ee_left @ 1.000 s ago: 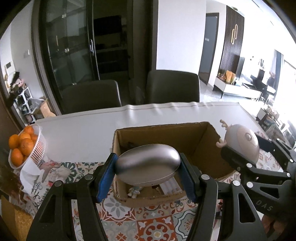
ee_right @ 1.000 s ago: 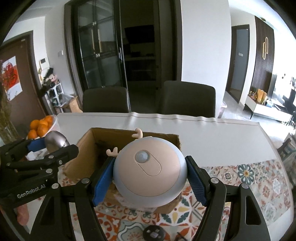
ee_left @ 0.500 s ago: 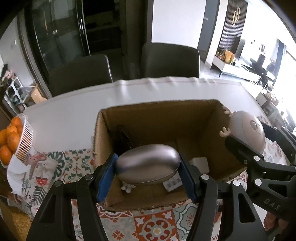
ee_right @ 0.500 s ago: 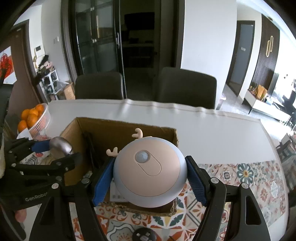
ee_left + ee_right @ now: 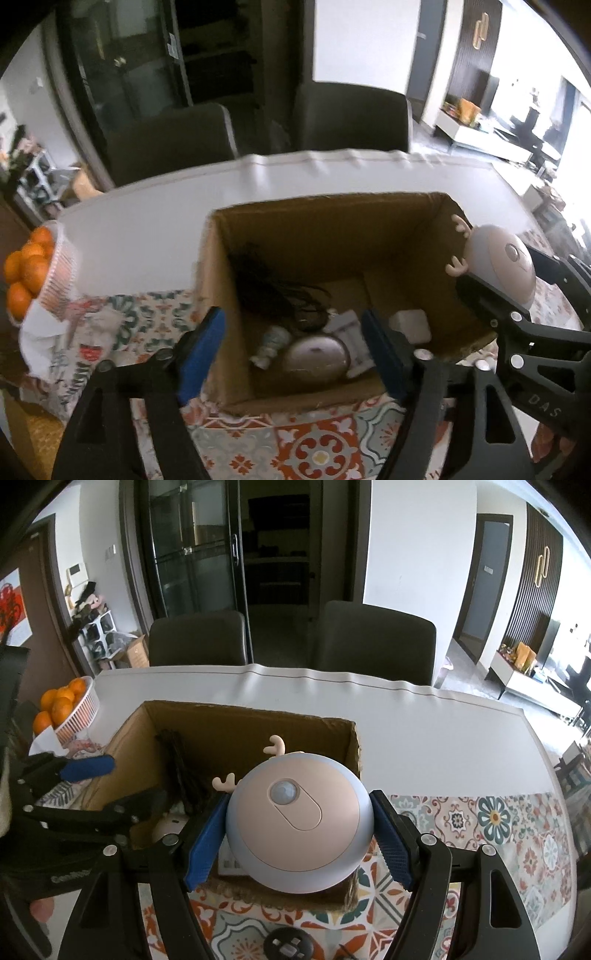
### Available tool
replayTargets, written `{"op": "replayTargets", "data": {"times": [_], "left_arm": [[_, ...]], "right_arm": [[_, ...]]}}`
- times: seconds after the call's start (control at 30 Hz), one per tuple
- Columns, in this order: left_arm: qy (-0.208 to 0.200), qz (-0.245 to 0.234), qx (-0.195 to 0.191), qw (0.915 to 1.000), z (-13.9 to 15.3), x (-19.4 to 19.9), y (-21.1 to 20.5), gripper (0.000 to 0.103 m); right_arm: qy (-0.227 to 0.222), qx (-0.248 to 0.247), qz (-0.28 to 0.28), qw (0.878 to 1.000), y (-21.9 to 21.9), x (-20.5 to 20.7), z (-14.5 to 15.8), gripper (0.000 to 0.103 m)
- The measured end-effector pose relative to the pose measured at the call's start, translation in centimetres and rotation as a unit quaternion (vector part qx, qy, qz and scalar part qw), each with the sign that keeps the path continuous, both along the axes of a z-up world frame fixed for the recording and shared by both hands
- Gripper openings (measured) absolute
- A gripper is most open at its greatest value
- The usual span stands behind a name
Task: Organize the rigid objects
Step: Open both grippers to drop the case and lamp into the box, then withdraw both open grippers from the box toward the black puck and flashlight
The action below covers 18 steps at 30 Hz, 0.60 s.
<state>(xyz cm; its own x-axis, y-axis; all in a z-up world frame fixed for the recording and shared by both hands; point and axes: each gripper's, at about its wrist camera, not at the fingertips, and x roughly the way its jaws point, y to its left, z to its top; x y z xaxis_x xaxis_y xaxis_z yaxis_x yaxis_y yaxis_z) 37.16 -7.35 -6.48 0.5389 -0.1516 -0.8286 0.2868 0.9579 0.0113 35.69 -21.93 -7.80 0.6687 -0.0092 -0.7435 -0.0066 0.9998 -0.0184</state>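
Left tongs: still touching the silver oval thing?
Apart. Left wrist view: the left tongs are opening, and the silver oval thing lies in the cardboard box, clear of both pads.

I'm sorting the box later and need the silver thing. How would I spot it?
Look into the open cardboard box on the patterned tablecloth. On its floor, near the front wall, lies the silver egg-shaped object, between a small pale figurine and white packaging. It alone is smooth, rounded and metallic.

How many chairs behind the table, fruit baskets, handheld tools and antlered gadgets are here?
Chairs: 2
Fruit basket: 1
Antlered gadget: 1
Tools: 2 (left tool, jaws opening, nothing gripped; right tool, gripping the gadget)
Total: 6
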Motion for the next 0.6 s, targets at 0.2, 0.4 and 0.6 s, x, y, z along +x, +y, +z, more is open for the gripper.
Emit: {"op": "replayTargets", "data": {"times": [0.2,0.4,0.6], "left_arm": [[-0.044,0.041,0.036,0.9976,1.5,-1.1,1.7,0.094],[-0.066,0.067,0.041,0.9947,2.8,-2.3,2.9,0.098],[-0.082,0.069,0.040,0.9935,4.0,-4.0,2.8,0.100]], "right_arm": [[0.000,-0.005,0.008,1.000,0.7,0.2,0.0,0.075],[0.003,0.005,0.031,1.000,1.6,0.3,0.0,0.076],[-0.019,-0.012,0.017,1.000,1.6,-1.2,1.2,0.084]]}}
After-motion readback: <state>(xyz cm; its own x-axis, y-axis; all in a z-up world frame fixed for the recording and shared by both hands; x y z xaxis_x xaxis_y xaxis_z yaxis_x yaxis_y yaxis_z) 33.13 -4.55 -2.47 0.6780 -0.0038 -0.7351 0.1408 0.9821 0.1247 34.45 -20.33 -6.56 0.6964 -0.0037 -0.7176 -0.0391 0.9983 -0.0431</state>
